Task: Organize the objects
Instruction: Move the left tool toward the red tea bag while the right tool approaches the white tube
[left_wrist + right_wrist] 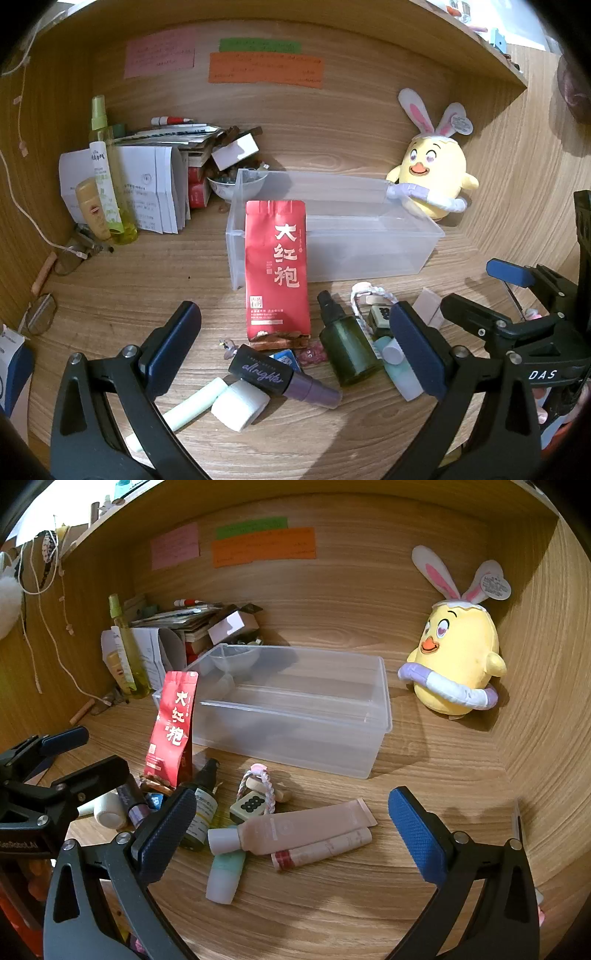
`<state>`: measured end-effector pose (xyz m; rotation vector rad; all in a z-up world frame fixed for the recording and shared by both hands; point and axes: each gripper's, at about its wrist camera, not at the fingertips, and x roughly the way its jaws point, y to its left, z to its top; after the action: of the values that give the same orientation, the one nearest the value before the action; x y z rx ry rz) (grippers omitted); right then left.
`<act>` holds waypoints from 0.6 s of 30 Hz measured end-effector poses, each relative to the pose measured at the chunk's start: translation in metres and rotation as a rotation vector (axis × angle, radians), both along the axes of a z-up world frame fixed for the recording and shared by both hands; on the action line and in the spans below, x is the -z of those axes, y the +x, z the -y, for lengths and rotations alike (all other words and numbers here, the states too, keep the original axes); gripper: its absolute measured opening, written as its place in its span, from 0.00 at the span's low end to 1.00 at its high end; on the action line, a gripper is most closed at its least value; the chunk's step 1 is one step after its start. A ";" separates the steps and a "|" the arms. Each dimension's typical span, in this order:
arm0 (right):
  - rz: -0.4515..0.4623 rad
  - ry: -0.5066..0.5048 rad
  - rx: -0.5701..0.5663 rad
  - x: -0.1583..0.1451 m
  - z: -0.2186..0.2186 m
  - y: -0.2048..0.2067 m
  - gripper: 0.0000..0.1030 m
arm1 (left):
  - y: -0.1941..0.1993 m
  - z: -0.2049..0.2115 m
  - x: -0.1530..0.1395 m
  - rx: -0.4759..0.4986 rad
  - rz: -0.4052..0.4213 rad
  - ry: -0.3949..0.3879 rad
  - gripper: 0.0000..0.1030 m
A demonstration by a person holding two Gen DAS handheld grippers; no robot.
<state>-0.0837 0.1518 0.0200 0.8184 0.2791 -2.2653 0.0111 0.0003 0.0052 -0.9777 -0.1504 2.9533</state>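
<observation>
With both sets of jaws wide apart and empty, you could topple the upright red tea packet (277,269) while reaching into the clutter beside the clear bin (295,709).

The left gripper (295,350) has two black, curved arms with slotted cut-outs, each tipped by a long dark-blue pad (173,347) with a fine knurled texture. Silver round screws (130,350) sit where pad meets arm. The right gripper (291,834) is built the same, its pads (415,836) a brighter blue at 3 o'clock. In the left wrist view its black body at 4 o'clock carries white lettering "DAS" (542,374); the left gripper's body shows a white printed label (18,845) at 9 o'clock.
</observation>
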 end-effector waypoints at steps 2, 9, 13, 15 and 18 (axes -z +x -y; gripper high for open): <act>0.000 0.001 0.001 0.000 0.000 0.000 1.00 | 0.000 0.000 0.000 -0.012 -0.001 -0.001 1.00; -0.002 0.002 0.005 0.001 -0.001 -0.001 1.00 | -0.001 -0.002 -0.001 -0.148 -0.001 -0.001 1.00; 0.001 0.001 0.008 0.001 -0.002 -0.001 1.00 | -0.002 -0.002 -0.001 -0.147 0.001 0.003 1.00; 0.001 0.002 0.008 0.001 -0.002 -0.001 1.00 | -0.002 0.000 -0.001 -0.144 0.002 0.006 1.00; 0.005 0.002 0.009 0.001 -0.002 -0.003 1.00 | -0.003 0.000 0.000 -0.140 0.007 0.009 1.00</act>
<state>-0.0862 0.1540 0.0190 0.8281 0.2760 -2.2711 0.0084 0.0003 0.0055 -1.0178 -0.2415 3.0720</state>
